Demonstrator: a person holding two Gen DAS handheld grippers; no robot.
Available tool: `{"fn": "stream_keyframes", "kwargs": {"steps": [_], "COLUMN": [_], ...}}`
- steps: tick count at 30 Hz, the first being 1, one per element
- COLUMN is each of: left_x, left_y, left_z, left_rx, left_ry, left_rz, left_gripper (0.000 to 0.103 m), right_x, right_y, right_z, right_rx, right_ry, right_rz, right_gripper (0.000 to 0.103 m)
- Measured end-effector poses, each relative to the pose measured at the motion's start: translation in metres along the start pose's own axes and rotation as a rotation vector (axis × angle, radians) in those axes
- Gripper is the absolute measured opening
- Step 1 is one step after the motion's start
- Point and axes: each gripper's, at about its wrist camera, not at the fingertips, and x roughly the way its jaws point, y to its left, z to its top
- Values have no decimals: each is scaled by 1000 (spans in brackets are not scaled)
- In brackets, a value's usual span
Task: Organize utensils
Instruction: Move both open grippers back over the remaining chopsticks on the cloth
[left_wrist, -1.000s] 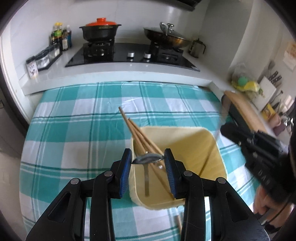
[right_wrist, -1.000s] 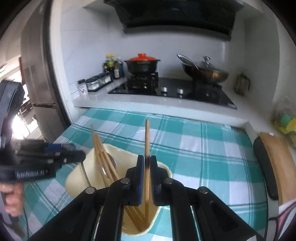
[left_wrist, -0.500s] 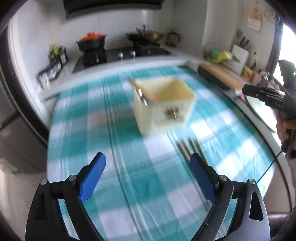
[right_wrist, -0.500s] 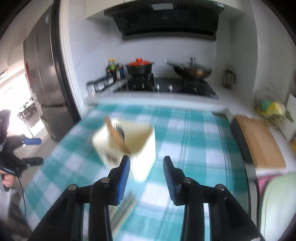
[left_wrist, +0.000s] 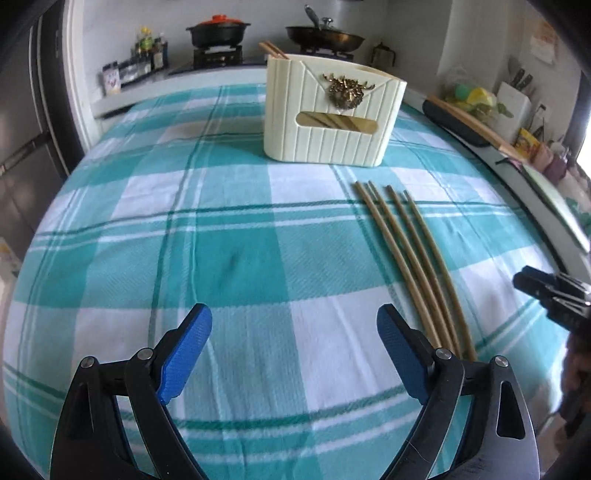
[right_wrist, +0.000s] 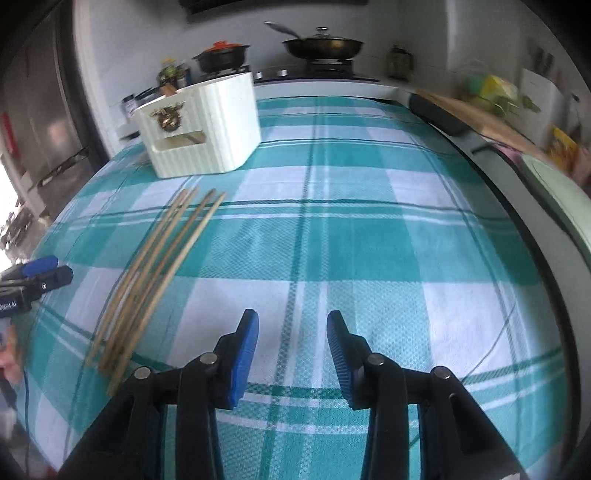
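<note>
1. Covering the bench (left_wrist: 236, 266) is a teal-and-white checked cloth, on which everything for this task is laid out.
2. At the far side of the cloth a cream utensil holder (left_wrist: 332, 122) is seen upright, with a few chopstick ends poking above its rim; more wood is visible through the slot in its front wall.
3. Four loose chopsticks (left_wrist: 413, 258) are laid side by side on the cloth, between the holder and the near edge. Their long axis is run from near to far, tips pointed toward the holder.
4. The left tool (left_wrist: 295, 354) is held low over bare cloth with its jaws spread wide, having just been opening; nothing is between the pads. The chopsticks are found just beside its right finger, their near ends passing behind that finger.
5. The right tool (right_wrist: 291, 350) is held partly open and empty, its jaws likewise just opened. From it the chopsticks are seen off to the left, a clear gap apart.
6. The left tool is judged the nearer; a short sideways shift toward the near ends would be needed, with the jaws set across the sticks.
</note>
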Motion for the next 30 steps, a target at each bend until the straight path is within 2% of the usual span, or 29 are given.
{"fn": "stream_keyframes", "kwargs": {"steps": [4,12,19,30], "left_x": [14,23,32,34], "left_y": [0,19,6,7], "left_z": [-3,-8,-8,-8], "left_rx": [10,-90,-42,-37], "left_ry": [10,36,55,62], "left_rz": [55,33,103,101], "left_gripper": [91,93,97,100], "right_x": [7,12,13,14], "right_y": [2,2,3,4], "right_z": [-4,-6,-6,-6], "right_rx": [21,38,26,30], "right_ry": [-10,3,5,4], "right_rz": [-26,-48,-61,-56], "right_gripper": [39,39,39,40]}}
